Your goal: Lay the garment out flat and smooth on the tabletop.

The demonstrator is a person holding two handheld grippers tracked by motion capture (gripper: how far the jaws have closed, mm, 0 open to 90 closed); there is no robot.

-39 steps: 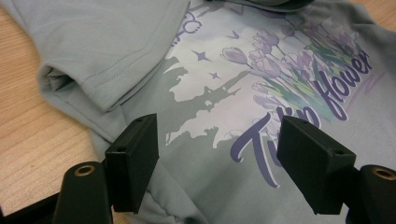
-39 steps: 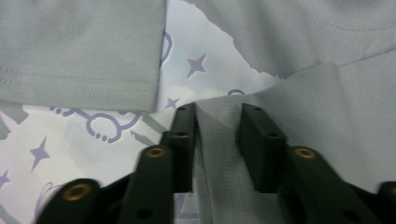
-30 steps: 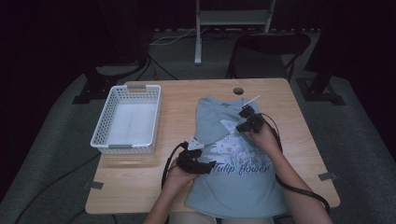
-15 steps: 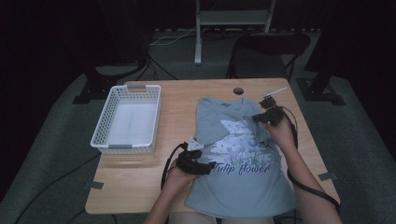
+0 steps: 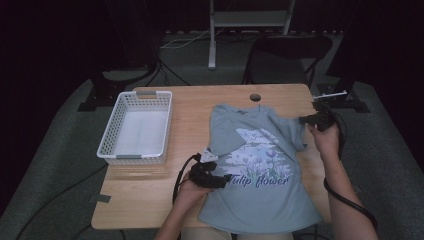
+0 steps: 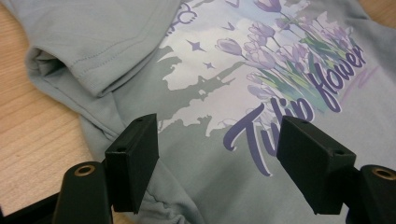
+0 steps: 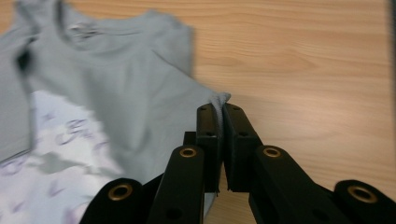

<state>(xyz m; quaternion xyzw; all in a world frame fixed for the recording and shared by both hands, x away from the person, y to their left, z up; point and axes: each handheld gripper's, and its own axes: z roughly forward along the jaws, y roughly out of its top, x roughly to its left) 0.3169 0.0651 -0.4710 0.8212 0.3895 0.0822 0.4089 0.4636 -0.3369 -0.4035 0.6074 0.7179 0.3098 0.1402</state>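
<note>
Both grippers are at the T-shirt (image 5: 260,170), one at each side of it. On the person's right, the right gripper (image 5: 306,119) has its jaws pressed together on a fold of the shirt's sleeve (image 7: 218,100), with a thin strip of grey cloth showing between the black pads in the right gripper view; this gripper sits near the right edge of the wooden table (image 5: 200,107), and the sleeve is drawn out sideways toward it. The left gripper (image 5: 226,179) rests low at the shirt's left side, and in its own view its jaws stand wide apart over the cloth, holding nothing, with the purple lettering (image 6: 299,93) and the printed tulips (image 6: 266,51) lying between and beyond them. A folded sleeve (image 6: 102,56) lies on the shirt just ahead of the left jaw. The shirt is pale grey-blue, spread face up on the right half of the table with its collar toward the far edge and its hem hanging over the near edge by the person. A white slatted basket (image 5: 116,137) sits on the left part of the table, well apart from the shirt. A small round hole (image 5: 255,97) shows in the tabletop just beyond the collar.
</note>
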